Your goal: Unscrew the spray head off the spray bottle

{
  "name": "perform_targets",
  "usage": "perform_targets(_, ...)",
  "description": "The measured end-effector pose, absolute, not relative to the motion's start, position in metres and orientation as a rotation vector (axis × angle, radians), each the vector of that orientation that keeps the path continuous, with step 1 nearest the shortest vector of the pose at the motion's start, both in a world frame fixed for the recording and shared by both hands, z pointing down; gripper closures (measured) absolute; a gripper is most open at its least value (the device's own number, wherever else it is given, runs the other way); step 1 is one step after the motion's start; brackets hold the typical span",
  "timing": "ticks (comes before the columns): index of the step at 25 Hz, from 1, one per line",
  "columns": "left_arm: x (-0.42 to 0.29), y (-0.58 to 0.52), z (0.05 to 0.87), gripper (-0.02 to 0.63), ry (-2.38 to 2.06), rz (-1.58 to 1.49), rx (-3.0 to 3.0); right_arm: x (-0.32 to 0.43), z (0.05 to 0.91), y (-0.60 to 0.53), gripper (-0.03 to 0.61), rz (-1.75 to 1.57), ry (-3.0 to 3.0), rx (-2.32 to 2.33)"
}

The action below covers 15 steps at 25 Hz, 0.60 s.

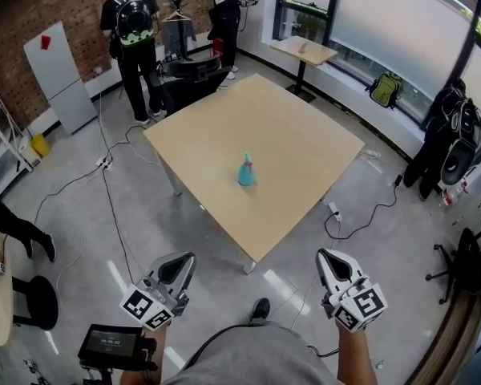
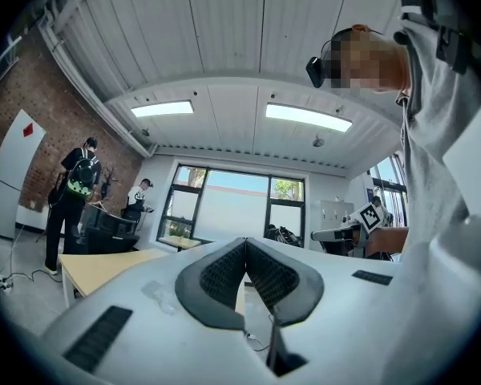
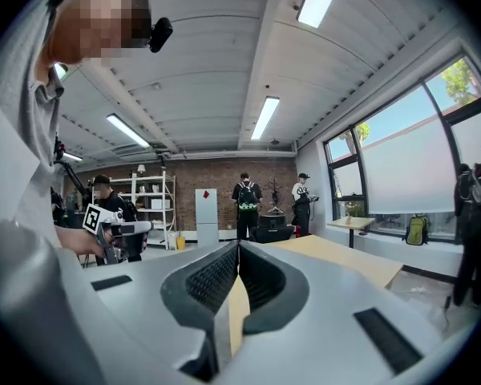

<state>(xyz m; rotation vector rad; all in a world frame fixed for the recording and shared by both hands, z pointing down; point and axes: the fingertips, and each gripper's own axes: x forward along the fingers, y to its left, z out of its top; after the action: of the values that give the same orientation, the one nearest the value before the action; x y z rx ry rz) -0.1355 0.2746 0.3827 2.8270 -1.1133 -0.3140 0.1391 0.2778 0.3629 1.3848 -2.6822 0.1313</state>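
Observation:
A small teal spray bottle [image 1: 246,171] with its spray head on stands upright near the middle of a light wooden table [image 1: 305,135] in the head view. Both grippers hang well short of the table's near edge, over the floor. My left gripper [image 1: 185,262] is at the lower left, jaws shut and empty. My right gripper [image 1: 324,257] is at the lower right, also shut with nothing in it. In the left gripper view my left gripper [image 2: 245,242] points up and level across the room; the right gripper [image 3: 237,245] does the same in its view. The bottle shows in neither gripper view.
Two people with backpacks [image 1: 133,34] stand by dark equipment beyond the table's far corner. Cables [image 1: 104,183] trail over the grey floor left of the table. A small side table [image 1: 303,50] stands by the windows. Bags [image 1: 453,147] and an office chair [image 1: 469,259] are at the right.

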Motion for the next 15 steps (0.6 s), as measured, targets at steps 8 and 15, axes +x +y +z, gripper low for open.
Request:
perform_targets(8, -0.078, 0.198, 0.374, 0.609, -1.178, -0.279, 2.835, 0.169, 0.353, 0.184, 0.572, 0.105, -2.782, 1.239)
perform_targets(15, -0.055, 0.143, 0.376, 0.609, -1.207, -0.272, 2.817, 0.178, 0.363, 0.121, 0.572, 0.136, -2.808, 1.174)
